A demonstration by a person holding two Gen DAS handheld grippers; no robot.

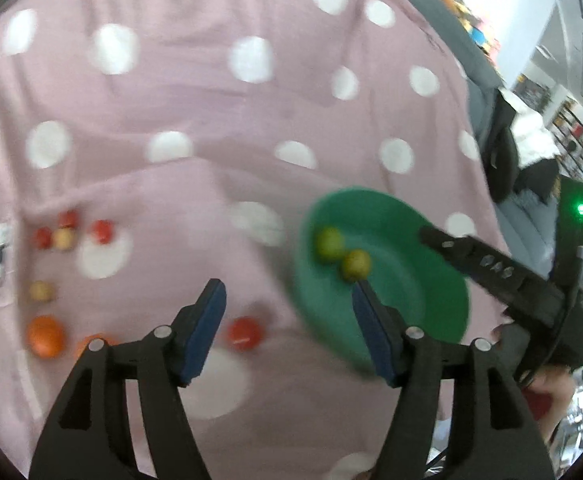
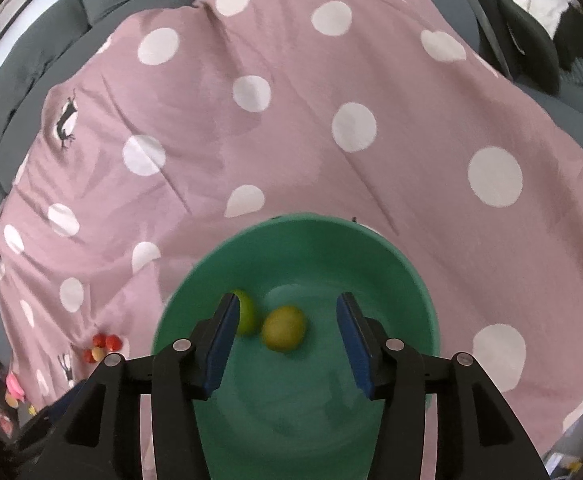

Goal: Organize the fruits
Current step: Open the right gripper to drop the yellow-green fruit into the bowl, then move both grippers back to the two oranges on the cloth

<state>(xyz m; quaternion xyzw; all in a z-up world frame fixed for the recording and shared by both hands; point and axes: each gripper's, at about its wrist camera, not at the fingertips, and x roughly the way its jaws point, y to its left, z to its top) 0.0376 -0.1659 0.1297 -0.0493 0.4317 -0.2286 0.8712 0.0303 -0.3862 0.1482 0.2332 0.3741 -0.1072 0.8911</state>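
From the left wrist we count two green fruits (image 1: 343, 254) sitting touching each other in one green bowl (image 1: 423, 300) on the pink spotted blanket (image 1: 211, 100). Off to the left: four red fruits (image 1: 244, 333), two yellowish ones (image 1: 42, 291) and two oranges (image 1: 45, 336). Our left gripper (image 1: 289, 298) is spread with nothing between its pads. Over on the right wrist, our right gripper (image 2: 287, 314) hangs over the bowl (image 2: 411, 280), jaws apart, touching neither green fruit (image 2: 284, 328). A little red cluster (image 2: 101, 347) shows far left.
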